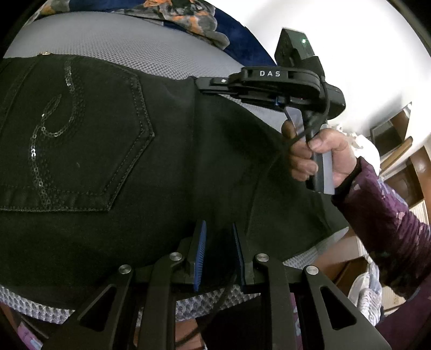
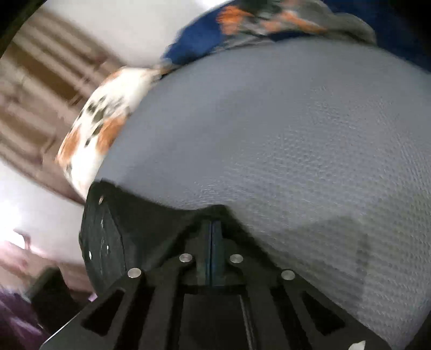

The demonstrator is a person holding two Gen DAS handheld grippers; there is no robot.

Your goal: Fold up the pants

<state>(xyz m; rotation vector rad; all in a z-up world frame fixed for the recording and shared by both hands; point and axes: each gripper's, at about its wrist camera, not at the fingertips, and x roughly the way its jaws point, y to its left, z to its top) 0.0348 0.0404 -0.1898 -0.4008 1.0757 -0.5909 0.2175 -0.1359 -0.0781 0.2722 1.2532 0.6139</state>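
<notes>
A: Lying flat on the grey mesh mattress (image 1: 150,51), black jeans (image 1: 167,150). Left gripper (image 1: 218,253) low over them, jaws apart.

B: Right gripper (image 2: 211,242) reaches level, jaws clamped on the waistband edge; right hand (image 1: 320,158) fisted round the handle.

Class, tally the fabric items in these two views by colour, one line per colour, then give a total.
Black pants: 1
Grey mesh mattress cover: 1
Navy blanket: 1
Orange-and-grey patterned cloth: 1
White-and-orange patterned cloth: 1
Total: 5

place: home bedroom | cues: grey mesh mattress (image 2: 296,121), patterned bedding (image 1: 188,16), wooden furniture (image 1: 404,161)
</notes>
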